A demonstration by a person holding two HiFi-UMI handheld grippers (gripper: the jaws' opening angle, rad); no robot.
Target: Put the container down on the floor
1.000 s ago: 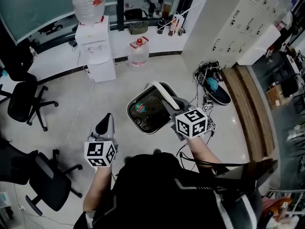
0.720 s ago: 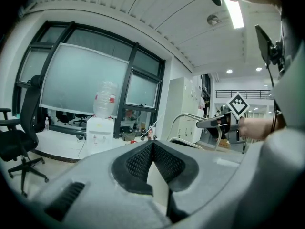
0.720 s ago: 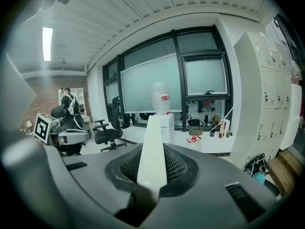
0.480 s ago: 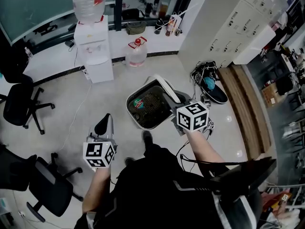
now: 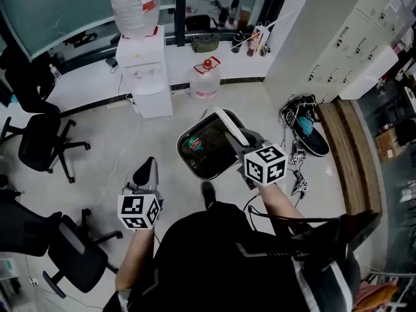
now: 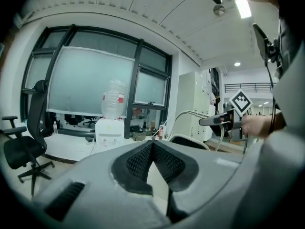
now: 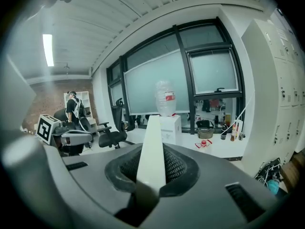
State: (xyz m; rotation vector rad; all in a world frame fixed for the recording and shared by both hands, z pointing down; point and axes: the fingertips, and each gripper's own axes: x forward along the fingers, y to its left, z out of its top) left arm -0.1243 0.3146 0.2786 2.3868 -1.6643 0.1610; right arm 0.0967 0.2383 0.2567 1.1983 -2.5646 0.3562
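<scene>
Right hand-held gripper (image 5: 249, 139) is clamped on the white handle (image 5: 229, 125) of the container (image 5: 207, 152) — in the right gripper view its pads grip the strip, which runs straight away along the jaws (image 7: 151, 162). The container hangs below and just left of that gripper, ahead of the person's feet and apparently clear of the floor (image 5: 97, 142). The left hand-held gripper (image 5: 147, 166) is well apart to the left, jaws together on nothing (image 6: 152, 145). The right arm alone carries the load, so the drop looks like a straight descent — floor directly beneath.
</scene>
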